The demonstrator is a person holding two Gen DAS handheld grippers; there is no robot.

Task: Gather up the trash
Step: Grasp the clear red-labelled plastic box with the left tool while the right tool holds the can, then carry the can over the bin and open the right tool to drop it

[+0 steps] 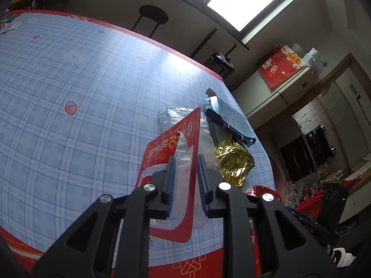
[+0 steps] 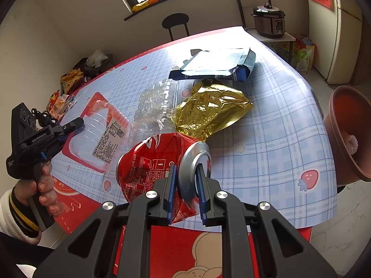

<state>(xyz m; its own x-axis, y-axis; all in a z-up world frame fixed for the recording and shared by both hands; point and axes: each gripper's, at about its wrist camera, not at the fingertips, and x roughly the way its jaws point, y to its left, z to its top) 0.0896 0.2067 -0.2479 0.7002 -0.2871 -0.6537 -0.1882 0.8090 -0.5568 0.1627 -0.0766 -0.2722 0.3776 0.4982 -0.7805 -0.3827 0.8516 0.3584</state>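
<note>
My left gripper (image 1: 186, 159) is shut on a red blister pack (image 1: 162, 148) with a clear plastic bubble, pinching it near its edge so that it tilts up off the table. The right wrist view shows the same gripper (image 2: 77, 125) at the pack's (image 2: 102, 136) left end, held by a person's hand (image 2: 44, 185). My right gripper (image 2: 186, 169) is shut on a crushed red cola can (image 2: 150, 159), its pads clamped over the silver top rim, the can lifted above the table's near edge.
On the blue checked tablecloth (image 2: 266, 120) lie a gold foil bag (image 2: 208, 111), a crumpled clear plastic tray (image 2: 155, 106) and a blue-white packet (image 2: 215, 67). A reddish-brown basin (image 2: 345, 134) stands off the table's right edge. A black stool (image 2: 176, 20) stands behind the table.
</note>
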